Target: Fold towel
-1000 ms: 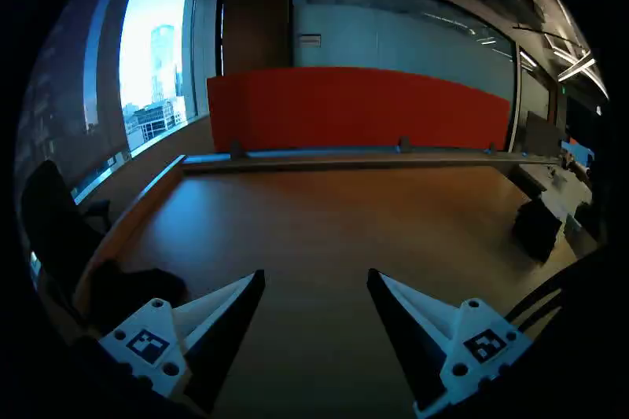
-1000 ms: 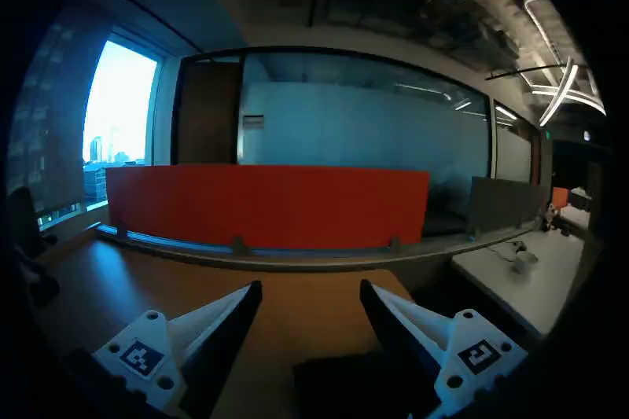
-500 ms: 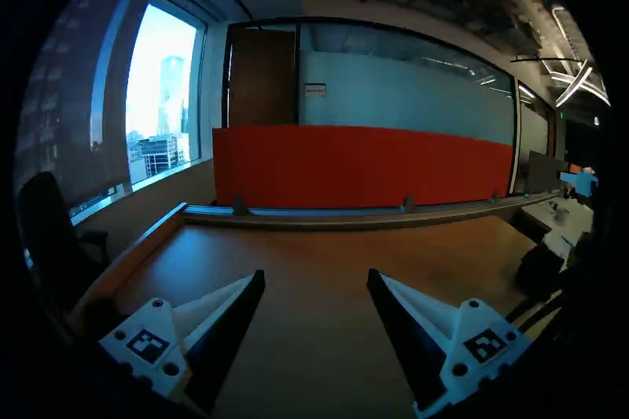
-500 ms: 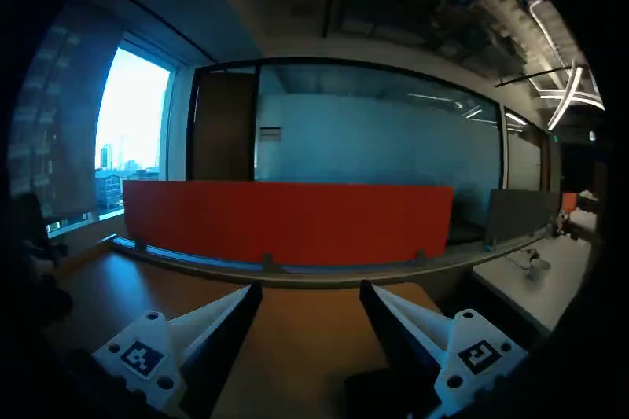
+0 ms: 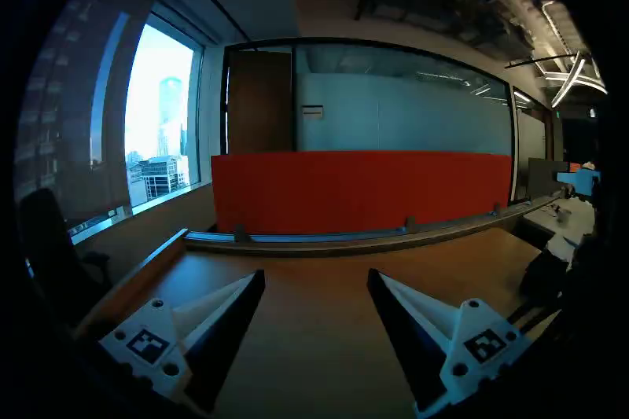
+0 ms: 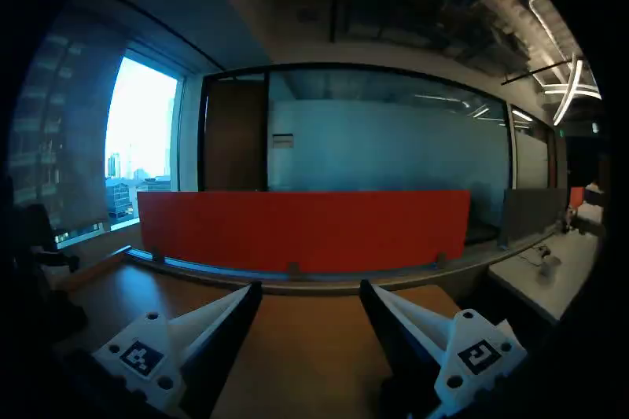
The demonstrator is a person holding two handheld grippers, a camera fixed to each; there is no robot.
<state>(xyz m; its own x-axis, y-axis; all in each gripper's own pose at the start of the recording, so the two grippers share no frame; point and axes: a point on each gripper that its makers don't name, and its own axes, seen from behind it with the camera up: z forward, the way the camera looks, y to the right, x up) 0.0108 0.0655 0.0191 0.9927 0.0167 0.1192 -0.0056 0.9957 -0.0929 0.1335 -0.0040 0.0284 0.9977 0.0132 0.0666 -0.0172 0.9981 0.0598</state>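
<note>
Both grippers at the approach stage. The left gripper (image 5: pixel 314 273) and the right gripper (image 6: pixel 309 284) are held level above the wooden table (image 5: pixel 314 356), looking toward the red partition (image 5: pixel 362 191) at its far edge. Each pair of fingers stands wide apart and has hold of nothing; bare table surface shows between them.

Where the towel lies cannot be told with certainty. A dark bundle (image 5: pixel 544 277) at the right edge of the table, in the left gripper view, may be it.

Step in hand, as judged: locating the cloth and taking hold. To do this well, both grippers should tip downward until the cloth lies between the open fingers. Each gripper should then close on one of two neighbouring corners, pinching a single layer close to the edge. The two corners should rise together at equal height, so that the fold line falls straight.

Appearance: the bundle reads as a compact, dark lump. Its weave, true colour and state of folding are too dim to make out.
</note>
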